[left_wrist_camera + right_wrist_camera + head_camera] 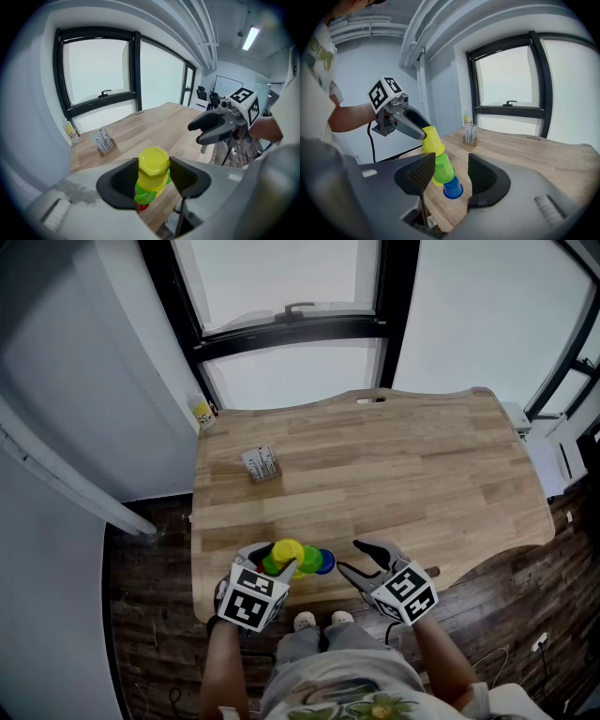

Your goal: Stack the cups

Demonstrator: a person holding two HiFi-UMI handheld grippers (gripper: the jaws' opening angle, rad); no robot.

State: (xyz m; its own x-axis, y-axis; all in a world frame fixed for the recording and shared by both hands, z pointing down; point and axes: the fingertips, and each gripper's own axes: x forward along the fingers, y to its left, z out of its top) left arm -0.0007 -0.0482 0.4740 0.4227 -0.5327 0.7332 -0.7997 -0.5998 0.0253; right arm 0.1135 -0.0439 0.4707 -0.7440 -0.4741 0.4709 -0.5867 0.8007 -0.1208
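My left gripper (273,559) is shut on a yellow cup (288,552), the top of a nested stack of cups held tilted over the table's near edge. A green cup (310,557) and a blue cup (324,562) stick out of it toward the right. In the left gripper view the yellow cup (153,165) is squeezed between both pads, with green (144,193) and red (142,206) below it. My right gripper (352,557) stands open and empty just right of the stack. From the right gripper view the yellow cup (432,140), the green cup (443,168) and the blue cup (453,187) hang ahead of its jaws, untouched.
The wooden table (422,474) carries a small box of cards (261,464) at its left middle. A yellow bottle (202,413) stands by the window beyond the far left corner. Dark floor and the person's feet (319,620) lie below the near edge.
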